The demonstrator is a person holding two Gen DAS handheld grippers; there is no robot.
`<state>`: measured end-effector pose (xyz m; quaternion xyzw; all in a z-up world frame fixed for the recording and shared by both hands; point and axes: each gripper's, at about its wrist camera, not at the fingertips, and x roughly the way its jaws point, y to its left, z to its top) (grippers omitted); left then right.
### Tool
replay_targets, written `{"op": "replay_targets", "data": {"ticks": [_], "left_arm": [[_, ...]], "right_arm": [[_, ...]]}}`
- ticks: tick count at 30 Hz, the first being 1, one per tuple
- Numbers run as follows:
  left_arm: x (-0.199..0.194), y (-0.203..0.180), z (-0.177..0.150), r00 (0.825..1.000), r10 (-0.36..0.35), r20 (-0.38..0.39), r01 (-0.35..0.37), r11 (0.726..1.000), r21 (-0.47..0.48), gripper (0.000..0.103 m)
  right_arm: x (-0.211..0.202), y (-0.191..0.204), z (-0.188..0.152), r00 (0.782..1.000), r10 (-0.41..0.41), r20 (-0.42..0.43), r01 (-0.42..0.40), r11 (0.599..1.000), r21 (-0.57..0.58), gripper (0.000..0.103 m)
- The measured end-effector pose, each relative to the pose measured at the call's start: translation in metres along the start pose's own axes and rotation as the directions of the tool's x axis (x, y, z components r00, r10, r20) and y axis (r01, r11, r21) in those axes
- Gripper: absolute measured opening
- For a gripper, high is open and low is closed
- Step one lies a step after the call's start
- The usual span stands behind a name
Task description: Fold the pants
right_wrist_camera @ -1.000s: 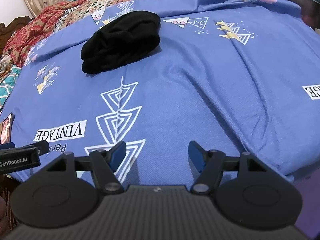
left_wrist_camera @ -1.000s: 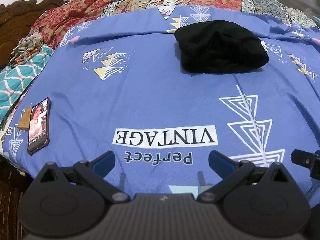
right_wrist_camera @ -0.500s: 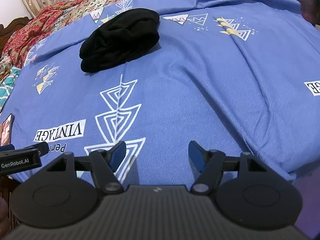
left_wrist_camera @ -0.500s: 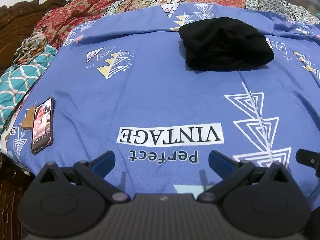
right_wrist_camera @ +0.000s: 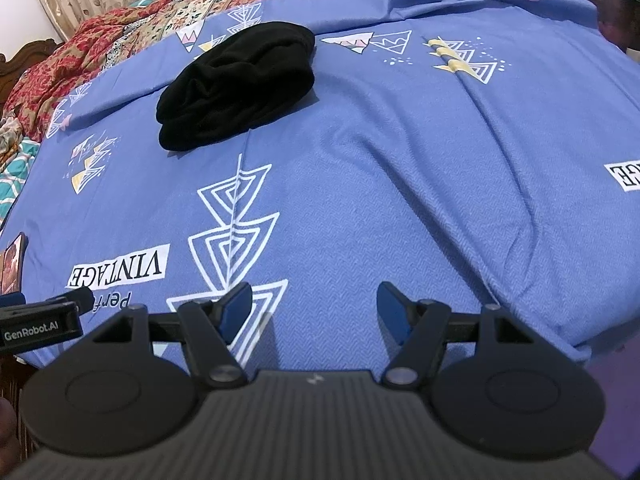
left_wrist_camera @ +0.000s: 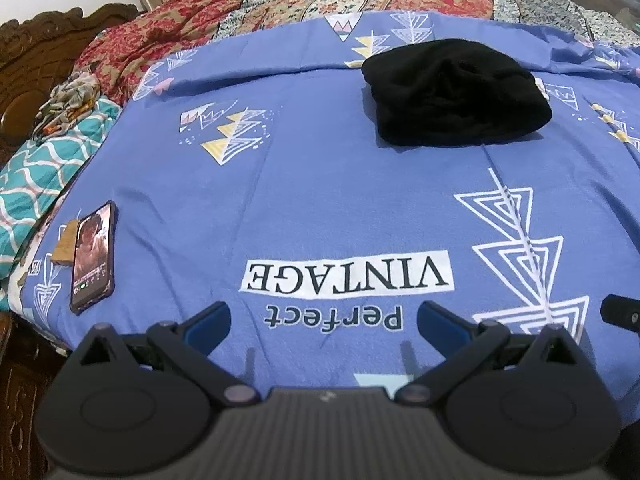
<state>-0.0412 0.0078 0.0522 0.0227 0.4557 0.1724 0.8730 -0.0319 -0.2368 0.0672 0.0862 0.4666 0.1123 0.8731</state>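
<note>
The black pants (left_wrist_camera: 456, 92) lie as a compact folded bundle on the far part of the blue printed bedsheet (left_wrist_camera: 320, 184). They also show in the right wrist view (right_wrist_camera: 236, 84), far left of centre. My left gripper (left_wrist_camera: 324, 324) is open and empty, low over the near edge of the bed by the "Perfect VINTAGE" print. My right gripper (right_wrist_camera: 314, 306) is open and empty, near the bed's front edge. Both are well short of the pants. The left gripper's body (right_wrist_camera: 40, 320) shows at the left edge of the right wrist view.
A phone (left_wrist_camera: 93, 252) with a lit screen lies on the sheet at the left, beside a small tan tag (left_wrist_camera: 66, 242). A red patterned quilt (left_wrist_camera: 280, 12) runs along the far side. A teal blanket (left_wrist_camera: 36, 176) and carved wooden headboard (left_wrist_camera: 48, 40) are at the left.
Both views have shifted slightly; the pants sit a little lower and closer in the frames. The pants themselves have not moved, and both grippers stay open.
</note>
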Motion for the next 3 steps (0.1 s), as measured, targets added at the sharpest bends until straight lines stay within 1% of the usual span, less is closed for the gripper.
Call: {"op": "replay_targets", "data": {"ticks": [3], "left_arm": [[-0.0012, -0.0008, 0.0003, 1.0, -0.009, 0.008, 0.008, 1.0, 0.009, 0.103]], "right_arm": [[-0.0005, 0.0015, -0.0002, 1.0, 0.001, 0.003, -0.001, 1.0, 0.004, 0.071]]}}
